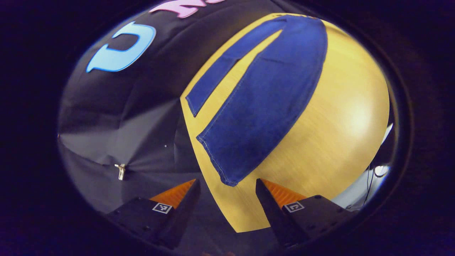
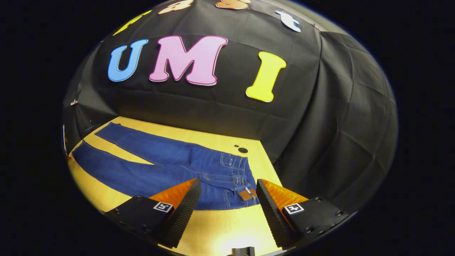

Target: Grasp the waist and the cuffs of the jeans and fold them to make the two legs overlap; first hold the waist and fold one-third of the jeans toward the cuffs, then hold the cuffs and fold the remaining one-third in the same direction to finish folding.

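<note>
Our left gripper [image 1: 227,188] hangs with its fingers [image 1: 185,199] spread wide and nothing between them, just below the nearest cuff [image 1: 217,160] of the jeans [image 1: 263,103] at the bottom centre of the left gripper view. From there the two legs run up toward the top of the frame, lying flat and apart on the wooden bench [image 1: 341,128]. Our right gripper [image 2: 227,192] is likewise parted and empty, poised over the waist [image 2: 241,181] at the lower centre of the right gripper view. The legs stretch toward the left of that frame across the bench [image 2: 227,220], with the black cloth wall [image 2: 320,124] behind.
</note>
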A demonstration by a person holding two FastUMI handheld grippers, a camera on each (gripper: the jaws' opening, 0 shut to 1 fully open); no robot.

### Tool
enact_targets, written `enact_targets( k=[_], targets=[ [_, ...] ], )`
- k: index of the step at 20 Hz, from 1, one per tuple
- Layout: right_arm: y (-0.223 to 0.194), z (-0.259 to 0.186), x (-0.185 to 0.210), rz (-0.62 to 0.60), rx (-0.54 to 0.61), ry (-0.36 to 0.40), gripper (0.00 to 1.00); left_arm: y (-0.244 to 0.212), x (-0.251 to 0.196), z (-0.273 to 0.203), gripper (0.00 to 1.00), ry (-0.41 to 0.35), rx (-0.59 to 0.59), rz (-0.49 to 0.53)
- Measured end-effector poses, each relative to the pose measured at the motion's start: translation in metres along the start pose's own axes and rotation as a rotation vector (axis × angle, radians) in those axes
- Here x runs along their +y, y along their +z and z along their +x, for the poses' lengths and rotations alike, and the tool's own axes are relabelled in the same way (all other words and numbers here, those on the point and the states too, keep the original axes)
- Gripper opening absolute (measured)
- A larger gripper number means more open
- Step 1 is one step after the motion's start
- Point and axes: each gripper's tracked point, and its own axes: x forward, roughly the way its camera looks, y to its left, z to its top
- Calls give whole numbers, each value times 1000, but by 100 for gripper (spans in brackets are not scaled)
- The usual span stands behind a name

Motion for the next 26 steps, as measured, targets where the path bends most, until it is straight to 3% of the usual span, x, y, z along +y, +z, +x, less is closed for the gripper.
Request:
enact_targets(
  k=[4, 6, 10, 12, 13, 15, 17, 19, 22, 26],
  targets=[
    [-8, 2, -7, -58, 13, -27, 97, -1, -1, 32, 98, -39, -8, 238],
    [-10, 5, -12, -145, 3, -38, 96, 9, 6, 46, 95, -47, -33, 257],
    [-20, 20, -7, -313, 10, 8, 97, 23, 11, 60, 89, -80, -86, 248],
    [-22, 29, -16, -463, -6, 8, 97, 19, 2, 64, 81, -131, -60, 215],
    [-27, 32, -19, -542, 2, 16, 97, 19, -3, 62, 62, -147, -53, 205],
    [-36, 40, -28, -693, 10, 38, 97, 20, -6, 63, 42, -169, -45, 209],
    [-42, 50, -36, -859, 2, 69, 97, 21, -9, 65, 33, -191, -40, 212],
    [-48, 61, -46, -1077, 2, 110, 96, 22, -10, 67, 15, -191, -34, 199],
    [-77, 82, -46, -1301, 22, 225, 96, 22, -14, 64, 7, -234, -9, 174],
    [-124, 110, -64, -1411, 135, 308, 96, 24, -17, 62, 6, -295, 18, 193]
  ],
)
